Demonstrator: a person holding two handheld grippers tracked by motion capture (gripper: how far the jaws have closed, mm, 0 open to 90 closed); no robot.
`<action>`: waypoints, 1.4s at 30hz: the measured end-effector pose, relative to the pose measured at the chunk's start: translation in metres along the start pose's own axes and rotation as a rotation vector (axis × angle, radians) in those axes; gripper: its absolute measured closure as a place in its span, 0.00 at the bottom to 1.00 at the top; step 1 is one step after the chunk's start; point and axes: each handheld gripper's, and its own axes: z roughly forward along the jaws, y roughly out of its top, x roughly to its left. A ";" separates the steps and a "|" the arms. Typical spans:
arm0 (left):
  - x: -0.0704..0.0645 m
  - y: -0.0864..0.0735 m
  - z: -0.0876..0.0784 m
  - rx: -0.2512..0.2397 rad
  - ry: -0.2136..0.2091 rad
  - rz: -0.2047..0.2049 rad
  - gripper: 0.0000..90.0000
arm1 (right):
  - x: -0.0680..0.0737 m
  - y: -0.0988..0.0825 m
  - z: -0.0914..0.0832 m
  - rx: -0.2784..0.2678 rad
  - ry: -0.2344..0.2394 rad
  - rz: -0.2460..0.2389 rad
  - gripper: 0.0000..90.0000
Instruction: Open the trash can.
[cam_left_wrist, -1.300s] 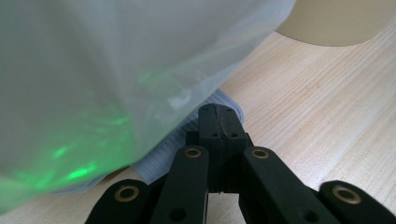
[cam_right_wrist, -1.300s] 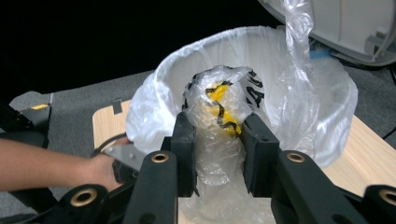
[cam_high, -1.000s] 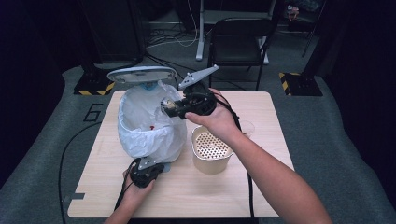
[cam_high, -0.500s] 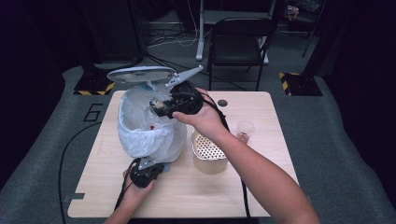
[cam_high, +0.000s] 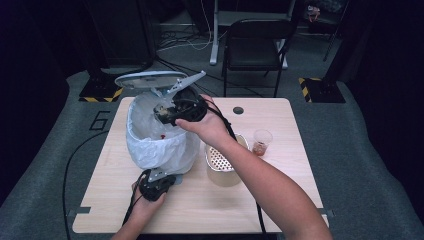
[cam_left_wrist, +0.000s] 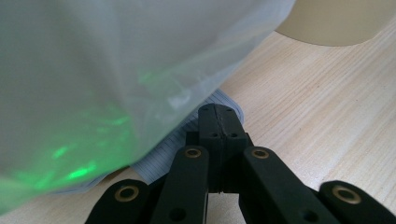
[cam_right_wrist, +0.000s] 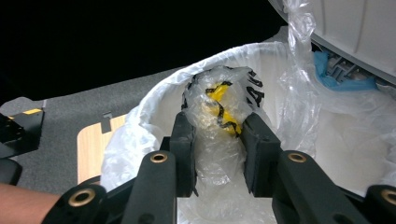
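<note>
A pedal bin lined with a white plastic bag (cam_high: 150, 145) stands at the table's left, its grey lid (cam_high: 149, 79) tipped up. My right gripper (cam_high: 162, 111) hangs over the bin's mouth, shut on a crumpled clear wrapper (cam_right_wrist: 217, 109) with yellow and black print. In the right gripper view the bag's rim (cam_right_wrist: 154, 100) lies just beyond the jaws. My left gripper (cam_high: 156, 179) sits at the bin's foot. Its jaws (cam_left_wrist: 217, 114) are shut with nothing between them, and their tips rest on the grey ribbed pedal (cam_left_wrist: 163, 158) under the hanging bag (cam_left_wrist: 116, 70).
A beige tub with a perforated top (cam_high: 220, 162) stands right of the bin, under my right forearm. A small clear cup (cam_high: 262, 141) with something reddish in it is farther right. A black chair (cam_high: 257, 42) stands beyond the table (cam_high: 295, 165).
My right gripper has carried the wrapper leftward, from beside the bin's right rim to above its opening. The left gripper has stayed at the pedal and the lid has stayed up.
</note>
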 end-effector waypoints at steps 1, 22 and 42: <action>0.000 0.000 0.000 0.001 0.000 0.000 1.00 | 0.000 0.000 0.002 0.002 -0.004 0.003 0.77; 0.001 0.000 0.000 0.003 -0.004 0.001 1.00 | -0.001 0.005 0.036 -0.002 -0.044 0.007 0.76; 0.001 0.000 0.000 0.004 -0.004 0.000 1.00 | -0.004 0.004 0.037 -0.010 -0.057 0.034 0.42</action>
